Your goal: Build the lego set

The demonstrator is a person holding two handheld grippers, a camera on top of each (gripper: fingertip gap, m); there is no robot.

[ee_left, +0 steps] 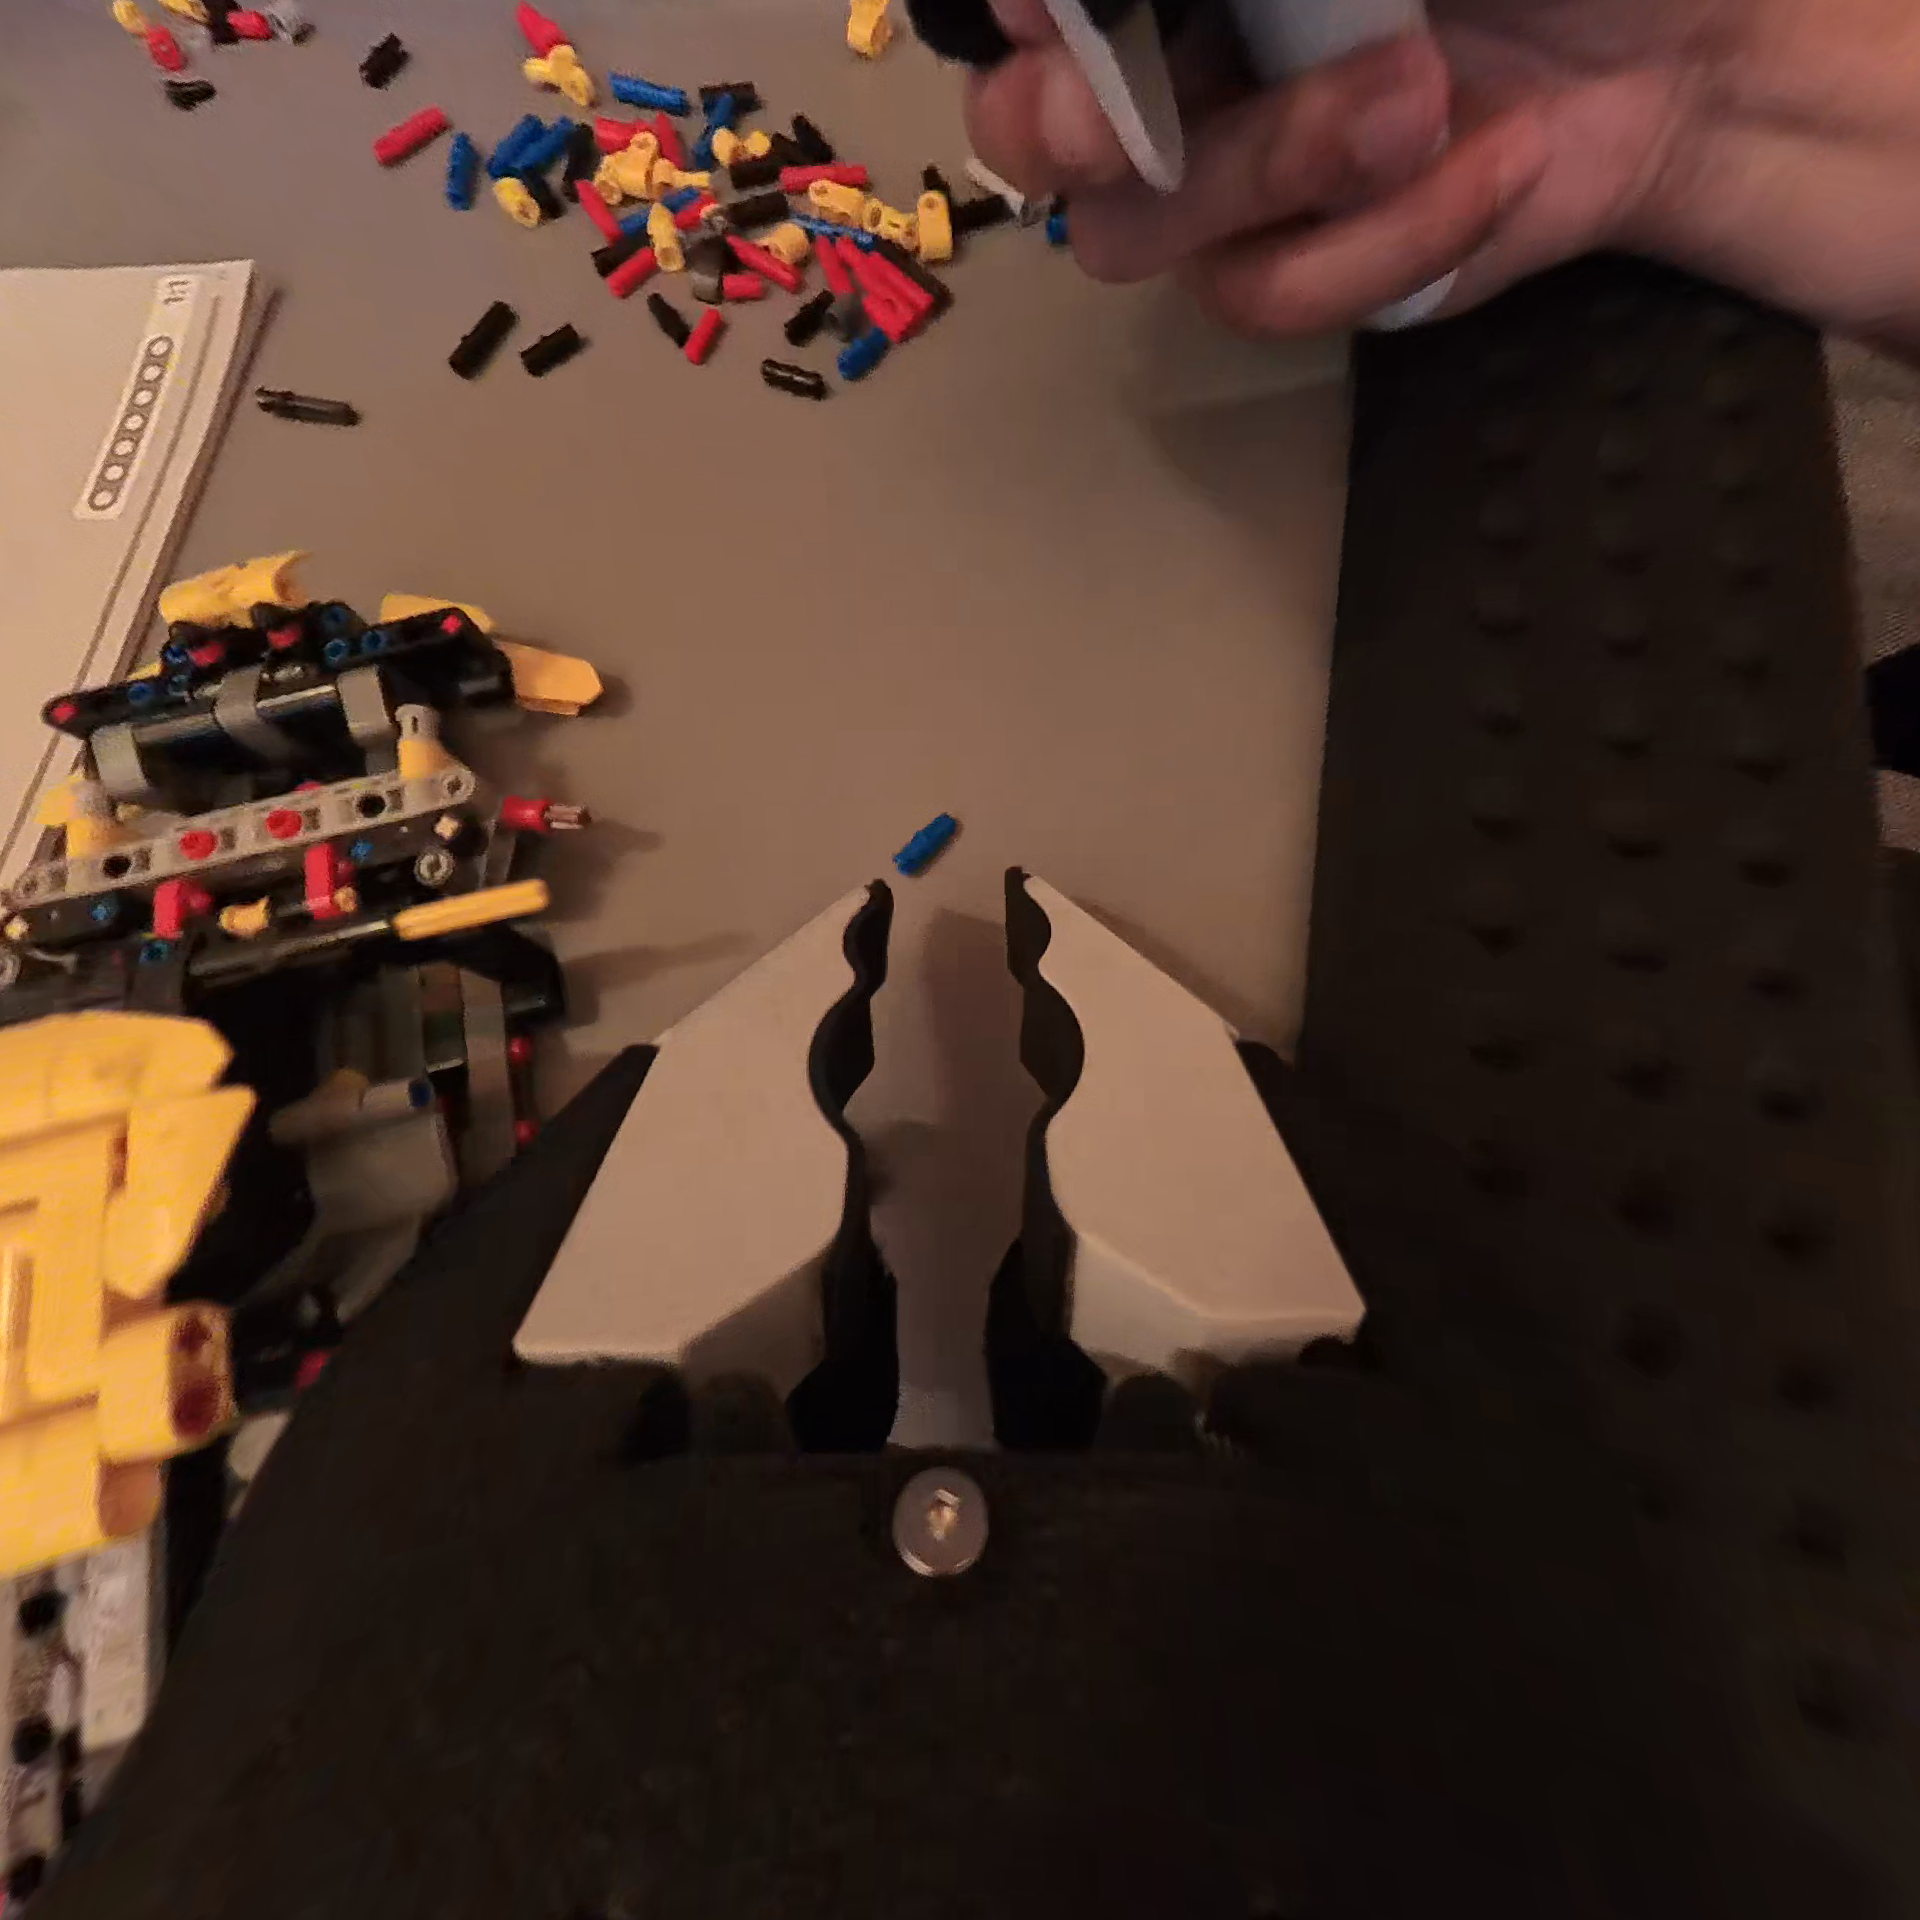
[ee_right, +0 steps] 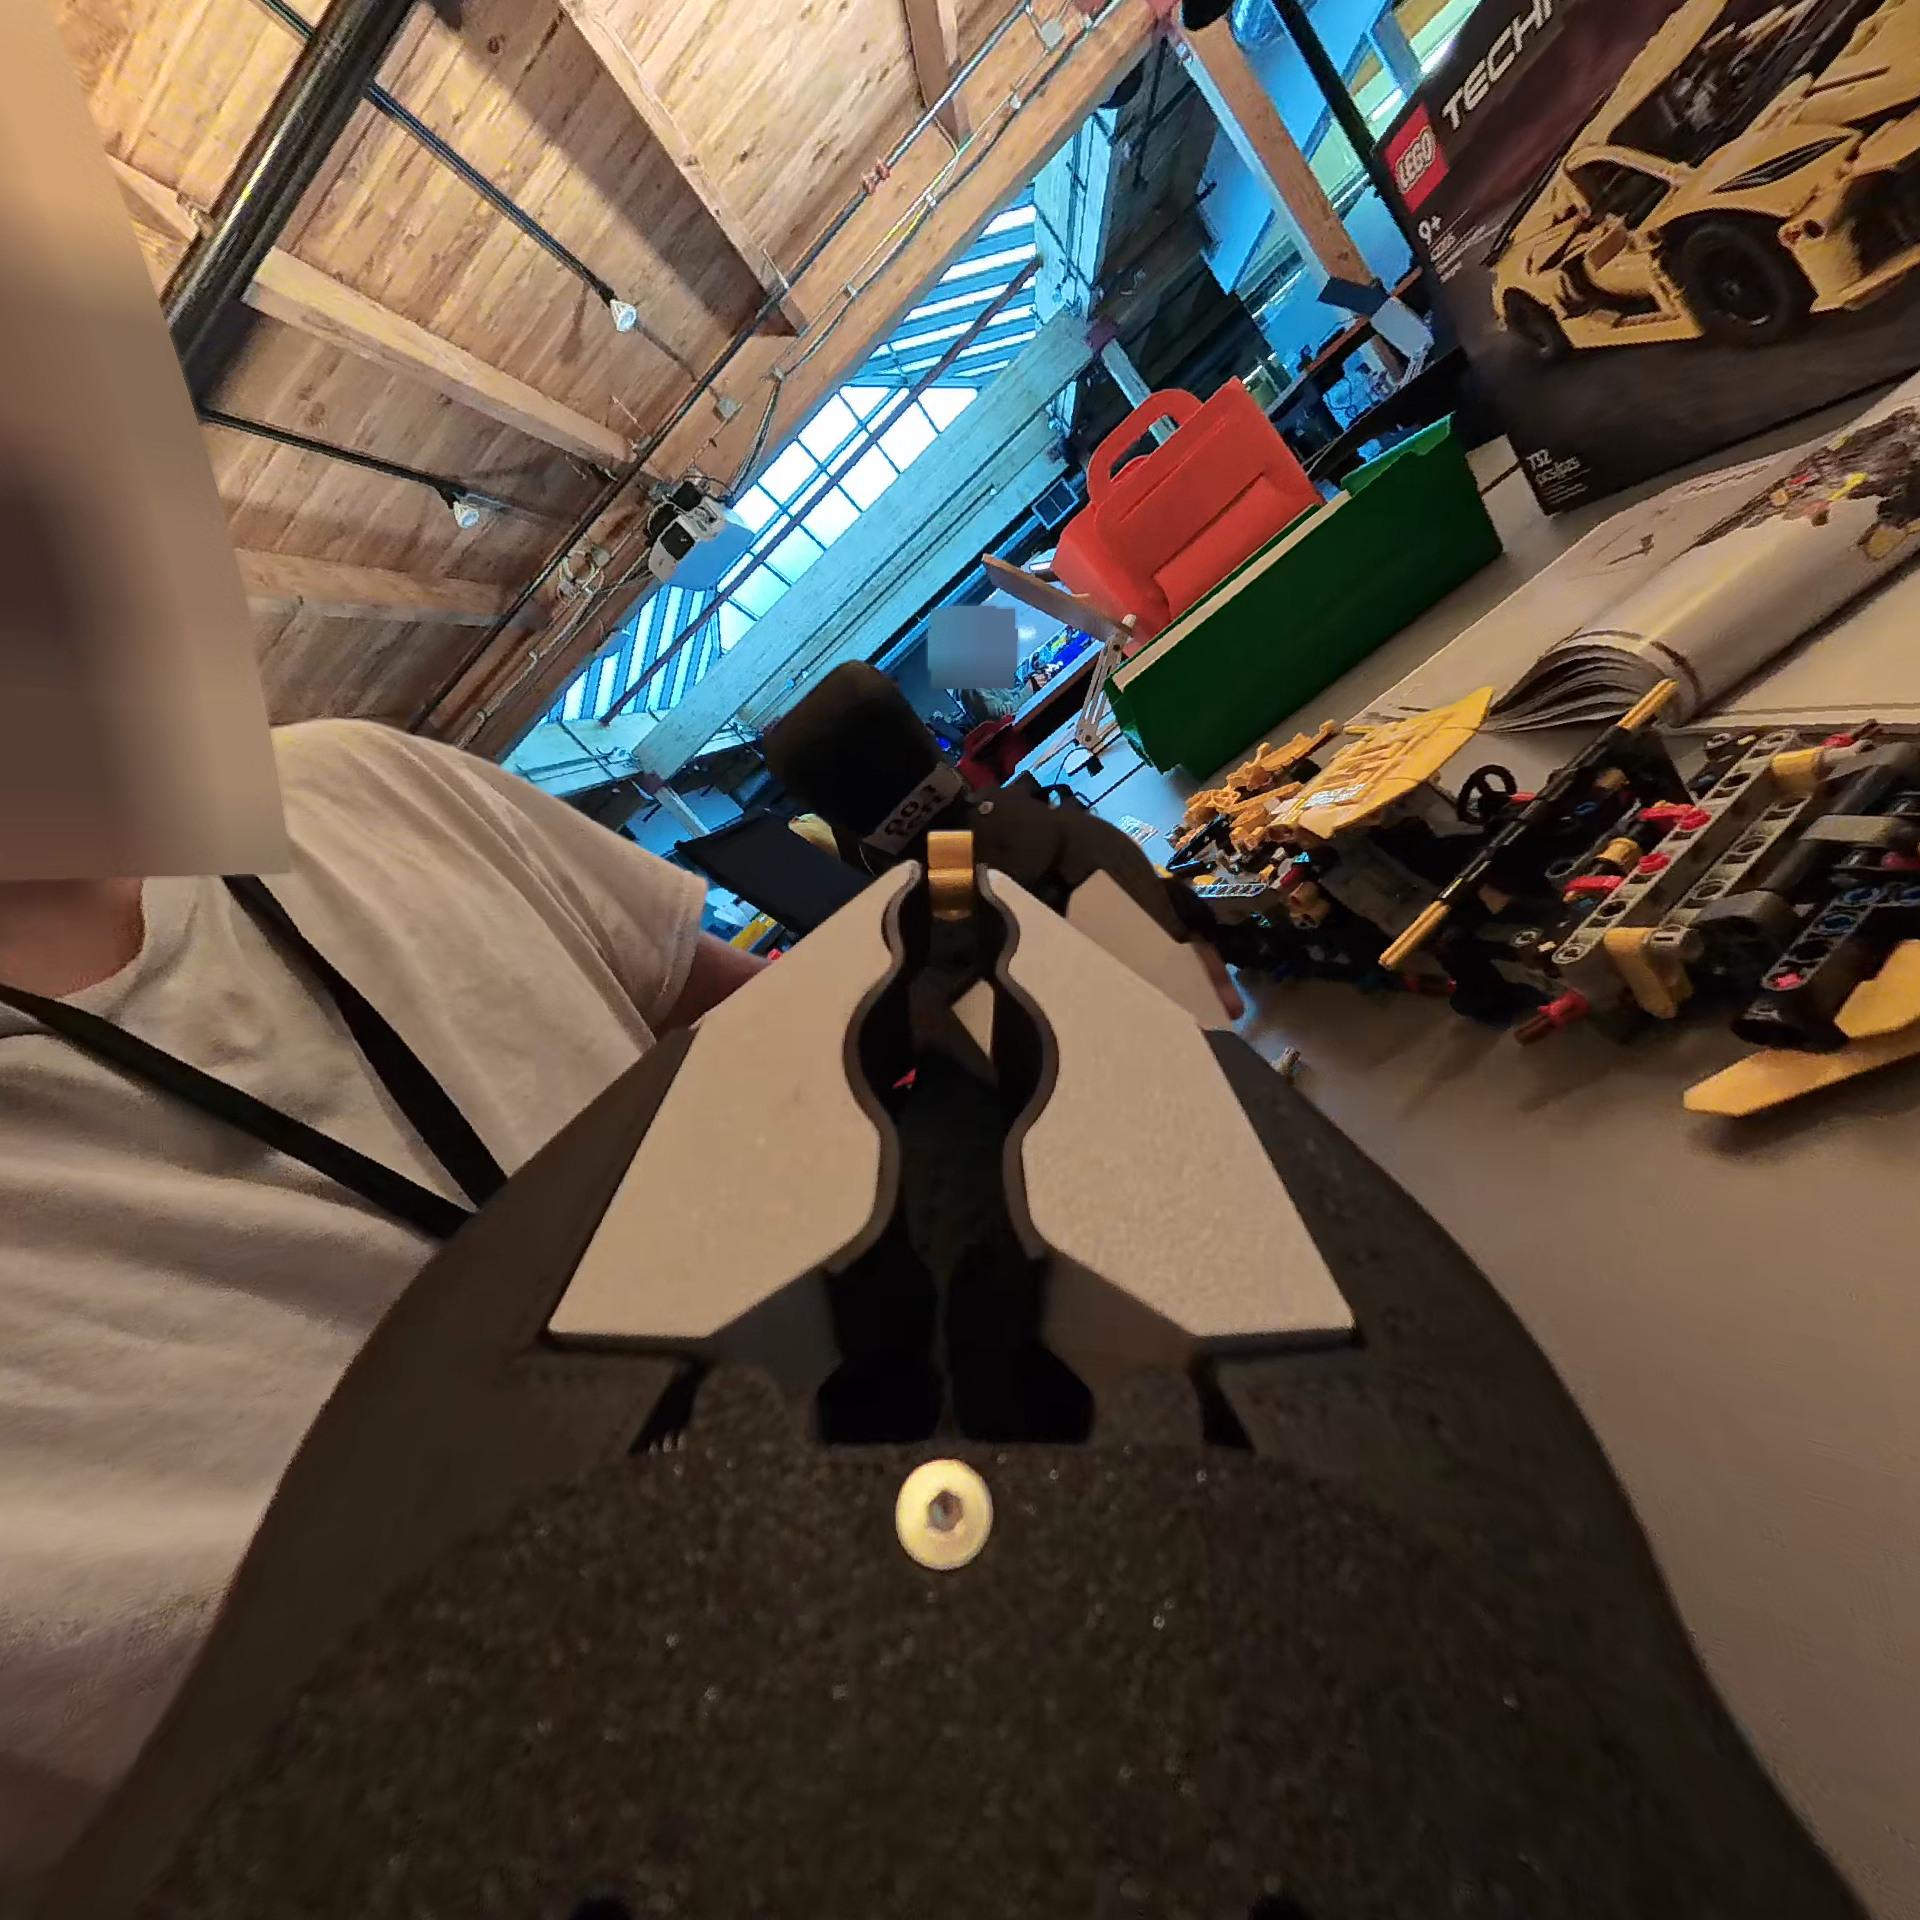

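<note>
L gripper (ee_left: 945,883): jaws spread, low over blue pin (ee_left: 925,842), centre frame. R gripper (ee_right: 948,883): jaws pinching yellow piece (ee_right: 949,875). Step: part pickup. Next: close on pin, bring to car (ee_left: 281,790).

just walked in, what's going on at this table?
A person is building a yellow toy car with two handheld grippers. The right gripper is shut on a small yellow piece, held up off the table. The left gripper has its jaws open just short of a lone blue pin on the table. The half-built car sits to the left, with a pile of loose pins beyond.
</note>
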